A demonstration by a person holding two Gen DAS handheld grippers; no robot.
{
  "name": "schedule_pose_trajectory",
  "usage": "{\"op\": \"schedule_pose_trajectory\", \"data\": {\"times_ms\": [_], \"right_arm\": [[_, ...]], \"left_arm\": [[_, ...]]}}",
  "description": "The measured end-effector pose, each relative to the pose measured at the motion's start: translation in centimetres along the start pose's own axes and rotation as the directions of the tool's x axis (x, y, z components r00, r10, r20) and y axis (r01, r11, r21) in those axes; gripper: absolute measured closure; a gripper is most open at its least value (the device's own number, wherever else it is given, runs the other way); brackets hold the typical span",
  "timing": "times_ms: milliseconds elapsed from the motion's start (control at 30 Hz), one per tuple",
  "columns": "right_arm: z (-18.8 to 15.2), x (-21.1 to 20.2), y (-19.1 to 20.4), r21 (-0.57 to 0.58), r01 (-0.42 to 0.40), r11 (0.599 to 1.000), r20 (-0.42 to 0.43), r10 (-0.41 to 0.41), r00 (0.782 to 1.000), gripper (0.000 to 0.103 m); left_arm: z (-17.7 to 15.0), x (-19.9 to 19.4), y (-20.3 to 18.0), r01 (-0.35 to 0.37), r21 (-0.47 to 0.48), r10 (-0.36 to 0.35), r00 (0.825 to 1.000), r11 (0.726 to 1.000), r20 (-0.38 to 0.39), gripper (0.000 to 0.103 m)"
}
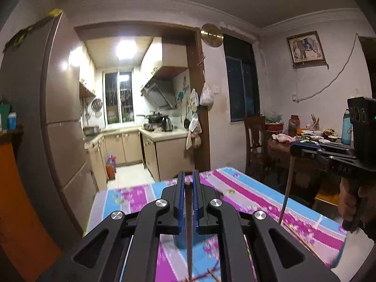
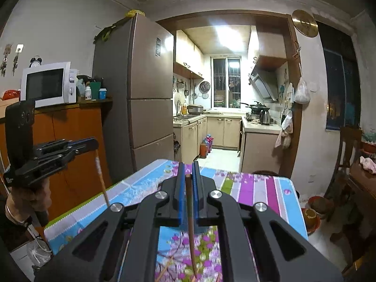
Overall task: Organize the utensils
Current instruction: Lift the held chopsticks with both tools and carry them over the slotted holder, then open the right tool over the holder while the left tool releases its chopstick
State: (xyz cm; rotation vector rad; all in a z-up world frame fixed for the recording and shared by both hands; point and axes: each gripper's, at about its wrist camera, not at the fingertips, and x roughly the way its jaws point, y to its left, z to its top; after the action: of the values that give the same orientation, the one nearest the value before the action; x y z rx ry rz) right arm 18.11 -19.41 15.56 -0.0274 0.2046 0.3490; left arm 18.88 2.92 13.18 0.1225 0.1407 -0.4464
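While both grippers hang above the table (image 1: 246,188), each pinches one chopstick: the left gripper (image 1: 188,183) clamps a stick (image 1: 188,223) hanging point-down; the right gripper (image 2: 188,176) clamps another (image 2: 190,218) likewise; judged mid-task, since loose chopsticks (image 1: 303,239) lie on the cloth and no holder shows; nothing blocks the descent; fridge (image 2: 145,82), microwave (image 2: 47,83) and a second, laden table (image 1: 305,141) stand well apart.
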Motion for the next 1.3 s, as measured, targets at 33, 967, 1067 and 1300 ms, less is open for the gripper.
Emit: {"op": "schedule_pose_trajectory", "data": {"times_ms": [33, 967, 1067, 1300], "right_arm": [[0.6, 0.4, 0.0, -0.001, 0.000, 1.000, 0.008, 0.000, 1.000, 0.098], [-1.4, 17.7, -2.8, 0.173, 0.056, 0.983, -0.014, -0.054, 0.998, 0.098], [-1.7, 16.9, -2.2, 0.158, 0.064, 0.985, -0.016, -0.062, 0.998, 0.077], [0.3, 10.2, -4.1, 0.172, 0.086, 0.981, 0.073, -0.100, 0.992, 0.066]], "left_arm": [[0.9, 0.6, 0.0, -0.004, 0.007, 0.004, 1.000, 1.000, 0.017, 0.095], [-3.4, 17.2, 1.3, -0.045, -0.071, 0.048, 0.998, 0.996, 0.045, 0.095], [-4.5, 16.6, 1.4, -0.064, -0.063, 0.066, 0.997, 0.996, 0.032, 0.095], [-2.9, 9.8, 3.4, -0.104, -0.079, 0.114, 0.985, 0.991, 0.127, 0.095]]}}
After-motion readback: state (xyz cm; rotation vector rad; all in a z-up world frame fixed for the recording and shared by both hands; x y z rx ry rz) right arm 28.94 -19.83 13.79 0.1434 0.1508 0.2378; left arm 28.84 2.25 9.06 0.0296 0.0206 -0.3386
